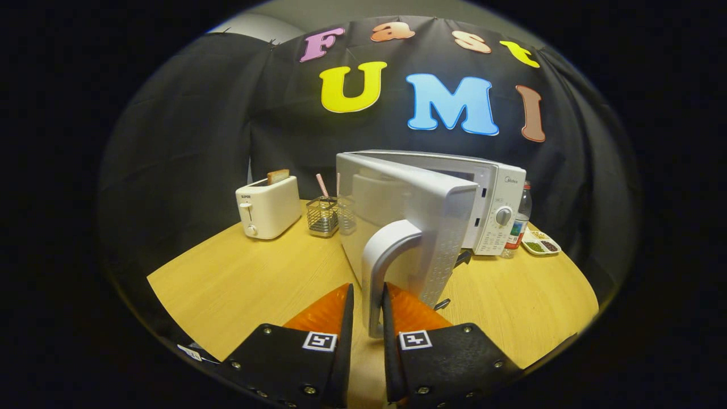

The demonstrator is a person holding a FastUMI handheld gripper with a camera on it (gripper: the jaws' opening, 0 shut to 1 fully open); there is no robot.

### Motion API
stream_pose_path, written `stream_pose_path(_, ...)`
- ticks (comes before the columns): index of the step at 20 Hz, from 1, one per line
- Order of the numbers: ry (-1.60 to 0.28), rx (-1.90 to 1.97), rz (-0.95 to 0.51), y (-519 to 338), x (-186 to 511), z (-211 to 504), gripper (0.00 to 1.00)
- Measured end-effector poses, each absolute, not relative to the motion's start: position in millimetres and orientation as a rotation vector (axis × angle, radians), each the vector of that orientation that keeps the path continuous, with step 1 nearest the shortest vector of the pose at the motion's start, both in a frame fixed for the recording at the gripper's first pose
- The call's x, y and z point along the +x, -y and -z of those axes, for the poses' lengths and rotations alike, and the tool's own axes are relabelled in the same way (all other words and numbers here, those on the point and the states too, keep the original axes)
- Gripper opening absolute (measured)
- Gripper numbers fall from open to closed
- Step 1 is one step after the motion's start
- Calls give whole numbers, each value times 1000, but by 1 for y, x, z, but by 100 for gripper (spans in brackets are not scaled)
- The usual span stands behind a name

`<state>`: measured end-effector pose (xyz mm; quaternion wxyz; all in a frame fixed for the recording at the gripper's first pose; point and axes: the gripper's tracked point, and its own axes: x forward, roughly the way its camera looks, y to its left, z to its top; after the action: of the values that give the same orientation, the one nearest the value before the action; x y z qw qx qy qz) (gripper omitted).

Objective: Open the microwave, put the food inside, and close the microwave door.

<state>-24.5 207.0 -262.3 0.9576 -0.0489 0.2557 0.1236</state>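
1. The microwave (488,193) sits toward the back of the wooden table (238,284), right of centre, just ahead of the gripper. Its door (409,221) is swung out toward the camera, roughly half open, so you're looking at the door's outer face and its edge.
2. The door handle (381,267) is a pale curved bar running down the door's near edge. Its lower end drops right between the fingers.
3. The gripper (367,309) is narrowed around that handle: one finger on each side, both looking like they press against it. So it's clamped on the handle, with barely any gap left.
4. The control panel with a round knob (504,216) is on the microwave's right side, facing forward. The cavity is mostly hidden behind the door, so I can't tell what's in there.
5. I can't pick out any obvious dish of food near the fingers.
6. Just left of the door is a wire caddy (322,217) holding a striped straw or similar.
7. Further left stands a white toaster (268,205) with a slice of bread (278,176) sticking out of the top.
8. On the microwave's right, touching or nearly so, is a bottle (519,221), and beside that a small tray (542,243) with compartments of little bits, too small to identify.
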Motion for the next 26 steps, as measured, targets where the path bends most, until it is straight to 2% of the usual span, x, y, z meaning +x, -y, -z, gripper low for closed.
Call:
stream_pose_path(4, -529, -112, -292, -238, -45, 264, 34)
stream_pose_path(11, -542, -94, -493, -305, -84, 258, 34)
stream_pose_path(17, -481, 15, -621, -316, -96, 205, 37)
stream_pose_path(18, -468, 33, -641, -311, -98, 194, 42)
stream_pose_path(20, -422, 44, -632, -294, -93, 175, 83)
stream_pose_path(21, -402, 38, -611, -279, -88, 168, 92)
stream_pose_path(22, -392, 35, -595, -269, -85, 167, 96)
stream_pose_path(26, -403, 6, -522, -211, -77, 176, 96)
